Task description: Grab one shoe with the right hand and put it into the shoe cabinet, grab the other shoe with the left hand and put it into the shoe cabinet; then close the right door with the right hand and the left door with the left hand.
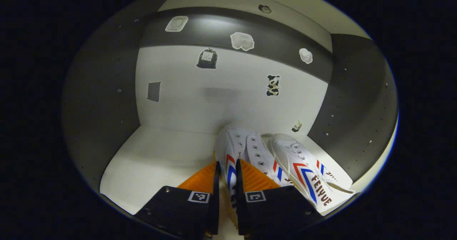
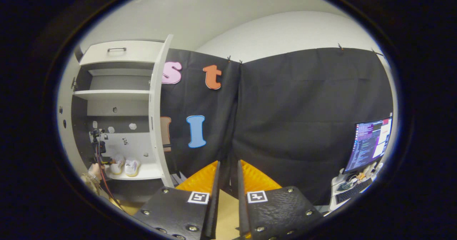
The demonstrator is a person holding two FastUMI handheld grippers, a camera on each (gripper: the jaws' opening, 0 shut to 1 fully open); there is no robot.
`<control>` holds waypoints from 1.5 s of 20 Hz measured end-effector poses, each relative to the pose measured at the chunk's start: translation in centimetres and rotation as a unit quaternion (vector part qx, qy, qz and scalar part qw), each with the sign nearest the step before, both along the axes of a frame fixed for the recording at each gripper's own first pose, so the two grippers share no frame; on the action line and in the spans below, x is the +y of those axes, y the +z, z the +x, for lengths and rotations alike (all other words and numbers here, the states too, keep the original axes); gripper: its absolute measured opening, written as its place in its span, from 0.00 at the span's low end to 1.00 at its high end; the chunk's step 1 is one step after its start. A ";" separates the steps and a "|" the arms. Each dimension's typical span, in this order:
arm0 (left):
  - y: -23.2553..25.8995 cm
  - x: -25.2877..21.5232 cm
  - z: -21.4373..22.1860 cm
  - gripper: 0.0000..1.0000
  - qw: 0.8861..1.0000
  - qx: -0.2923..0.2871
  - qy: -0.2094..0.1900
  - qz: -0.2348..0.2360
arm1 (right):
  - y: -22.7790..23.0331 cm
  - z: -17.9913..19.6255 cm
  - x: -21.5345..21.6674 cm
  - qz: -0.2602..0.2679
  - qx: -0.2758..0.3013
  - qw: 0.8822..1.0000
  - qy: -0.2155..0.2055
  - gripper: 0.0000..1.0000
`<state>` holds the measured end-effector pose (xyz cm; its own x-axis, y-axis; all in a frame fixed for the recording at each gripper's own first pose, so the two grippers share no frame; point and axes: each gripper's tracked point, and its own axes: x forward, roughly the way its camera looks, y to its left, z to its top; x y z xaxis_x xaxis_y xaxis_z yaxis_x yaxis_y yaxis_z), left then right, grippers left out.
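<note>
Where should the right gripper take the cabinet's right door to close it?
The right door stands wide open, edge-on to the right gripper, no handle visible. Probably pinch its free vertical edge at mid-height, coming from the front, then swing it shut.

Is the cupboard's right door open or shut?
Open: the right door stands swung out, edge-on, and both shoes show on the shelf inside.

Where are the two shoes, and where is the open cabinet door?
Left shoe (image 1: pixel 237 150), left gripper view, on its laced top just past the fingers.
Right shoe (image 1: pixel 303 165), left gripper view, on its striped side.
Cabinet door (image 2: pixel 157 108), right gripper view, on the middle of its edge.
</note>
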<state>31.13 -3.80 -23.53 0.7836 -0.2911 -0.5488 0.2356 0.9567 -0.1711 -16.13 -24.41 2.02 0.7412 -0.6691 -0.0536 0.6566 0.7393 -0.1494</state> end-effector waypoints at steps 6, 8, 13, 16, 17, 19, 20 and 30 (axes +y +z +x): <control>0.4 0.6 -0.7 0.67 1.000 0.003 -0.008 0.001 | 0.2 2.0 0.3 0.005 -0.017 1.000 0.026 0.29; 1.6 0.7 -1.1 0.61 1.000 -0.011 -0.011 -0.001 | 0.2 2.6 0.2 0.007 -0.023 0.999 0.036 0.29; 7.4 0.1 -4.0 0.61 0.998 -0.057 -0.027 -0.016 | -0.3 4.2 -0.6 0.019 -0.017 0.997 0.074 0.29; 11.5 -0.3 -6.3 0.61 0.995 -0.095 -0.039 -0.012 | -0.2 5.3 -1.2 0.026 -0.021 0.994 0.107 0.29; 12.8 -0.4 -7.3 0.60 0.993 -0.105 -0.044 -0.011 | -0.2 5.8 -1.4 0.029 -0.022 0.992 0.119 0.29; 15.5 -0.7 -9.3 0.60 0.991 -0.126 -0.046 -0.017 | -0.1 6.8 -1.9 0.036 -0.019 0.989 0.145 0.29; 16.9 -0.8 -10.3 0.60 0.989 -0.136 -0.046 -0.024 | -0.2 7.1 -2.1 0.041 -0.016 0.986 0.159 0.31; 27.0 0.6 -21.4 0.81 0.977 -0.209 -0.038 -0.004 | -2.8 10.9 -2.1 0.090 -0.003 0.956 0.278 0.60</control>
